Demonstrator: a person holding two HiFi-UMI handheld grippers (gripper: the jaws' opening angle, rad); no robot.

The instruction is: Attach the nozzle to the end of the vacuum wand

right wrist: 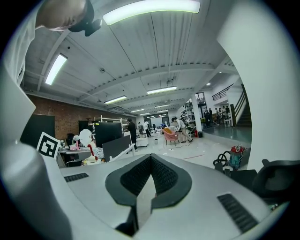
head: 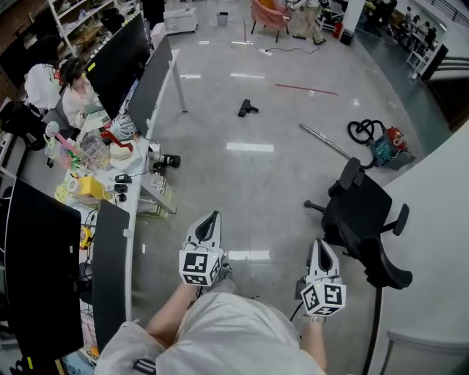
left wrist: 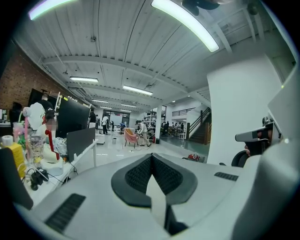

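Note:
A black nozzle [head: 248,108] lies on the shiny grey floor, far ahead of me. To its right a silver vacuum wand [head: 326,141] lies slanted, its far end near a red and teal vacuum cleaner [head: 382,142] with a coiled black hose. That cleaner also shows small in the right gripper view [right wrist: 233,156]. My left gripper [head: 213,217] and right gripper [head: 321,244] hang low in front of my body, well short of both parts. Each is shut with nothing between its jaws, as the left gripper view [left wrist: 151,157] and the right gripper view [right wrist: 151,157] show.
A black office chair [head: 363,216] stands close on the right, beside a white wall [head: 440,220]. Desks with monitors and clutter [head: 102,154] line the left side. A thin red rod [head: 306,89] lies on the floor farther off. People and a pink chair [head: 270,15] are in the distance.

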